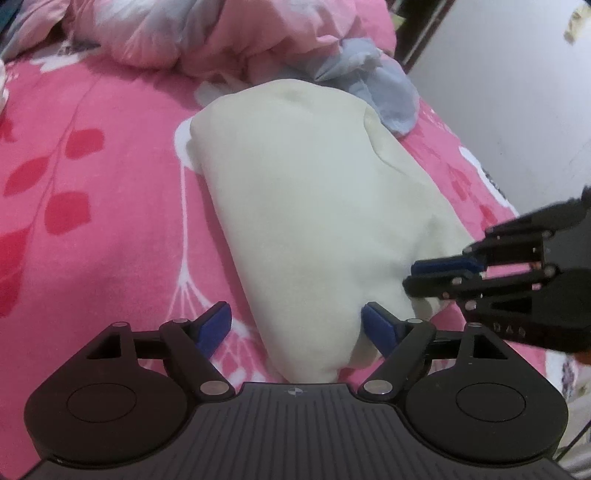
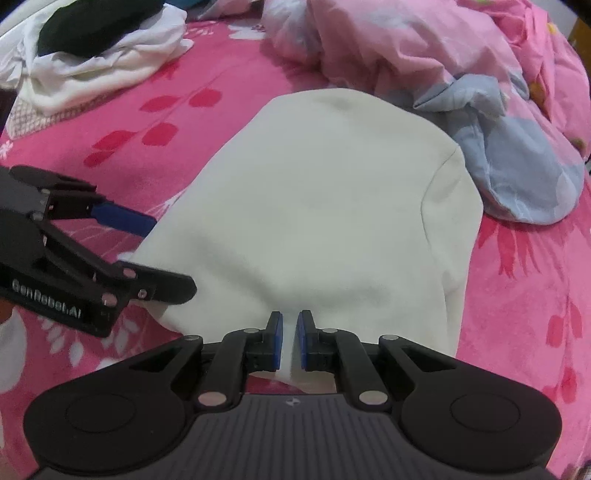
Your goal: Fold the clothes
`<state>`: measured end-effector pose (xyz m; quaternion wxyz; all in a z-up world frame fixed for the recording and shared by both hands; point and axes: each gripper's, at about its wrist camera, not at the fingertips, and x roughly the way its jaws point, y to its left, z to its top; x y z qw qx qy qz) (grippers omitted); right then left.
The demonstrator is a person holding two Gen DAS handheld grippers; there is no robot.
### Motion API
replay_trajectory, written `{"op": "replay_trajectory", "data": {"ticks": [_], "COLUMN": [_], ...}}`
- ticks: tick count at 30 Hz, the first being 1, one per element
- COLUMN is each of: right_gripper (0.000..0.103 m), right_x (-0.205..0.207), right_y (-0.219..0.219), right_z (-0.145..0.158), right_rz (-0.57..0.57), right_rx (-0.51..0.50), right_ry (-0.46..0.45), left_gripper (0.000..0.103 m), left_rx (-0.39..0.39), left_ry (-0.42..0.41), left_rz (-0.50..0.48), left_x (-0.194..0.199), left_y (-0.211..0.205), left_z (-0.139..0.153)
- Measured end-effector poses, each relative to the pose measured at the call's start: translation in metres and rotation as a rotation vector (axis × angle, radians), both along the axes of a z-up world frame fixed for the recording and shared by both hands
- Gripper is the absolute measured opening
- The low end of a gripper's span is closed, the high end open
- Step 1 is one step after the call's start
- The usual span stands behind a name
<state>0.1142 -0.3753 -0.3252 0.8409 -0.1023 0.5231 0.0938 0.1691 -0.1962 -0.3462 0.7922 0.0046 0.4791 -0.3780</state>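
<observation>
**Cream garment on the pink bed, right gripper pinching its near edge**

Left wrist view: the cream garment [image 1: 295, 206] lies folded into a long, rounded shape on the pink floral bedsheet [image 1: 92, 192], running from the near edge of the picture away toward a heap of pink and grey bedding [image 1: 207, 33]. A pale blue cloth [image 1: 380, 88] lies against the garment's far right corner. The left gripper [image 1: 297, 326] has its jaws wide apart, with the garment's near end lying between the blue pads; the right-hand pad sits at the fabric's edge, and the left-hand pad stands over the bare sheet, clear of the cloth. The right gripper [image 1: 417, 275] comes in from the right, its fingers close together at the garment's near right edge. A white wall [image 1: 517, 92] rises beyond the bed on the right.

Right wrist view: the right gripper [image 2: 290, 339] has its jaws nearly together, clamped on a thin fold of the garment's [image 2: 332, 206] near edge, which shows white between the two blue pads. The left gripper [image 2: 162, 254] reaches in from the left, jaws spread, at the garment's left side. The pale blue cloth [image 2: 517, 158] lies just beside the garment's far right corner. At the far left sits a pile of white clothing [image 2: 92, 70] with a black item [image 2: 96, 26] on top, well apart from the garment.
</observation>
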Motion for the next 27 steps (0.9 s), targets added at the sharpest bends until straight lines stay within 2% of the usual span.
{"op": "replay_trajectory", "data": {"ticks": [12, 14, 16, 20, 22, 24, 27], "right_gripper": [0.012, 0.012, 0.012, 0.012, 0.012, 0.012, 0.012], "right_x": [-0.001, 0.003, 0.007, 0.014, 0.016, 0.011, 0.014], "right_y": [0.005, 0.007, 0.005, -0.007, -0.018, -0.026, -0.033], "right_z": [0.007, 0.015, 0.027, 0.037, 0.023, 0.010, 0.017], "right_rz": [-0.035, -0.055, -0.101, -0.187, -0.227, -0.233, -0.271], "right_rx": [-0.020, -0.029, -0.021, -0.012, 0.012, 0.049, 0.083], "right_ry": [0.020, 0.042, 0.026, -0.022, 0.029, 0.037, 0.040], "left_gripper": [0.082, 0.082, 0.081, 0.077, 0.074, 0.067, 0.066], "left_rx": [0.003, 0.004, 0.011, 0.020, 0.017, 0.013, -0.007], "left_ry": [0.030, 0.038, 0.049, 0.074, 0.070, 0.055, 0.009], "left_rz": [0.017, 0.021, 0.022, 0.022, 0.037, 0.060, 0.104], "left_x": [0.001, 0.003, 0.005, 0.009, 0.010, 0.012, 0.018], "left_y": [0.000, -0.001, -0.001, -0.002, -0.001, 0.000, 0.002], "left_z": [0.002, 0.004, 0.006, 0.013, 0.020, 0.029, 0.045]}}
